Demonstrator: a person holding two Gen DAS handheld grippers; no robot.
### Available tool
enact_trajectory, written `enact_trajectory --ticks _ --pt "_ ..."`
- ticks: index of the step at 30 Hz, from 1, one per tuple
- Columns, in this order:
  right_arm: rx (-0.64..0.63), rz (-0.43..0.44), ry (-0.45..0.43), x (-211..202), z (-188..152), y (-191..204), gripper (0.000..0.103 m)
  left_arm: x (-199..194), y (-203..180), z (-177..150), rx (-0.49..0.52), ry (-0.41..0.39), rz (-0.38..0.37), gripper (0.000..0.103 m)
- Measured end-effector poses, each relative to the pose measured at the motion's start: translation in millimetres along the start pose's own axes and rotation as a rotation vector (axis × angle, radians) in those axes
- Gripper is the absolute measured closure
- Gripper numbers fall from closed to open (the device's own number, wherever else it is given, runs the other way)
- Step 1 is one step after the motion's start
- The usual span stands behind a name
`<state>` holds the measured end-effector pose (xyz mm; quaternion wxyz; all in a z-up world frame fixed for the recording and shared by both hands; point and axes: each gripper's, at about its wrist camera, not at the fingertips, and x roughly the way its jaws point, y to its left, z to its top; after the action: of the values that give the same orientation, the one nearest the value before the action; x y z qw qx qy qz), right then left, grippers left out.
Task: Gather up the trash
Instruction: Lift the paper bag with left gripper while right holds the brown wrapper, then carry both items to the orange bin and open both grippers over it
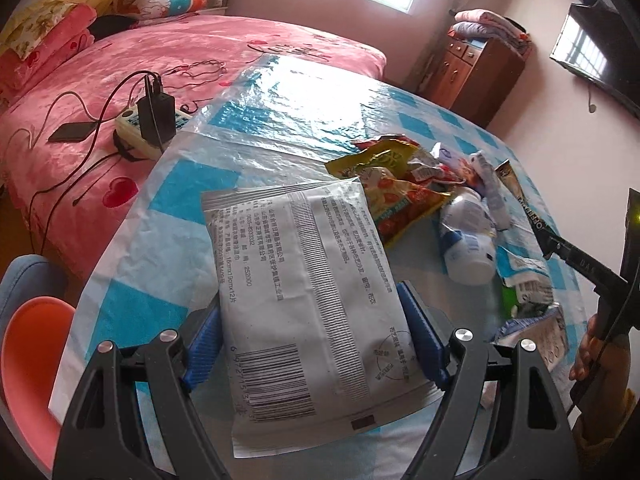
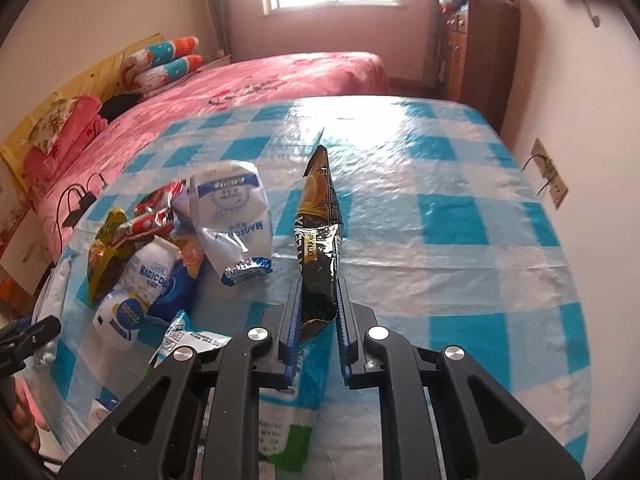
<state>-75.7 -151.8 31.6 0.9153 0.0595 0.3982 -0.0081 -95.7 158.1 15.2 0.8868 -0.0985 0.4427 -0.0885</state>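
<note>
My left gripper [image 1: 310, 300] is shut on a large white-grey printed packet [image 1: 288, 240], its blue pads pressing both long edges above the blue-checked table cloth [image 1: 160, 220]. My right gripper [image 2: 319, 284] is shut on the lower end of a black and gold snack wrapper [image 2: 320, 216], which points up and away over the cloth [image 2: 460, 220]. That wrapper [image 1: 516, 188] also shows at the right of the left wrist view. A heap of trash lies on the table: a yellow-green packet [image 1: 380, 156], a red snack bag [image 1: 404, 200], white-blue pouches [image 2: 236, 216] and a green-white packet [image 2: 280, 432].
A pink bed [image 1: 80, 100] borders the table and carries a power strip with a charger [image 1: 152, 120], cables and a phone [image 1: 74, 132]. An orange chair [image 1: 28, 352] stands at the lower left. A wooden cabinet [image 2: 476, 52] and a wall socket [image 2: 550, 172] are on the right.
</note>
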Motion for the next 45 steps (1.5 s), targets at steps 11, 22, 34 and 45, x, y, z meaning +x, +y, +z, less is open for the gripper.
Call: enact_trajectory --ticks 11,22,34,45 --pt "0.004 0.012 -0.115 -63 1 16 0.086 -27 8 -14 0.007 -0.037 -0.037 0.022" --pt "-0.083 0.126 -0.112 -81 -4 81 0.086 -55 49 -28 -0.052 -0.073 -0.006 0.022" --pt "-0.25 0.309 -0.056 -85 -23 188 0.086 -86 113 -52 -0.168 -0.093 0.064 0.022" --pt "-0.464 0.493 0.049 -79 -59 303 0.086 -104 188 -85 -0.311 -0.078 0.19 0.022"
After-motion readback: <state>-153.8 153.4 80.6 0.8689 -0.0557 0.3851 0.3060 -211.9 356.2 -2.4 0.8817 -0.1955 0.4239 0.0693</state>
